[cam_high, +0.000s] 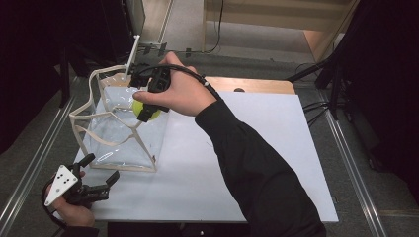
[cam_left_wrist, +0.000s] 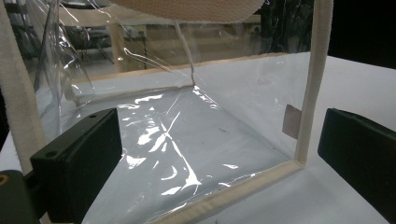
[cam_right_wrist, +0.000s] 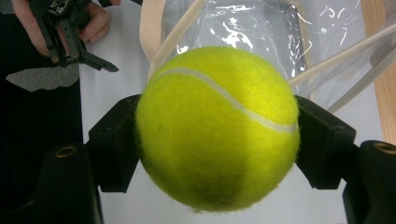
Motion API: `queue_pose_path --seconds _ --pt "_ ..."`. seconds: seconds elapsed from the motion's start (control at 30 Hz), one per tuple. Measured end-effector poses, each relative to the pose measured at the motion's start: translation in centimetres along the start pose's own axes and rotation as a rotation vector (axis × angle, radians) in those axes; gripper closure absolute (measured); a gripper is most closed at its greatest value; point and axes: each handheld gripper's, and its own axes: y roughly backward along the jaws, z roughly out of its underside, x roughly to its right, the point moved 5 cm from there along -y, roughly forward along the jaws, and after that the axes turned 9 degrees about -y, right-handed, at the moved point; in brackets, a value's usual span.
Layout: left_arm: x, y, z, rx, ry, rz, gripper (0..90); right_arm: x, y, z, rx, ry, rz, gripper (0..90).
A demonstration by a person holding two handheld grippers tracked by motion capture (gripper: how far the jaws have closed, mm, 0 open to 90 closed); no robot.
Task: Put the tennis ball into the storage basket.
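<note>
Tennis ball (cam_right_wrist: 218, 128) is clamped tight in the right gripper (cam_right_wrist: 217, 140), hanging right over the open top of the clear bag (cam_high: 121, 136) — left gripper (cam_high: 101, 183) sits beside the bag, jaws spread wide.

A white table (cam_high: 257, 163) stands on grey floor (cam_high: 346, 163); beyond it pale wooden furniture (cam_high: 276, 19), metal rails (cam_high: 29, 168) alongside, darkness around.

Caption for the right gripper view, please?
Right gripper clamps a yellow tennis ball above the open clear plastic tote bag.
</note>
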Motion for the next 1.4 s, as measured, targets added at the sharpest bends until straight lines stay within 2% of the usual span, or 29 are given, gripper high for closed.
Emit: queue_pose_path --seconds 0.6,1.4 --pt "0.1 0.0 0.0 0.000 -0.001 -0.003 0.3 0.1 -0.8 -2.9 -0.016 0.023 0.003 24.2" --pt "0.0 0.0 0.0 0.008 0.008 0.000 0.3 1.1 -3.3 -5.1 -0.025 0.029 -0.006 24.2"
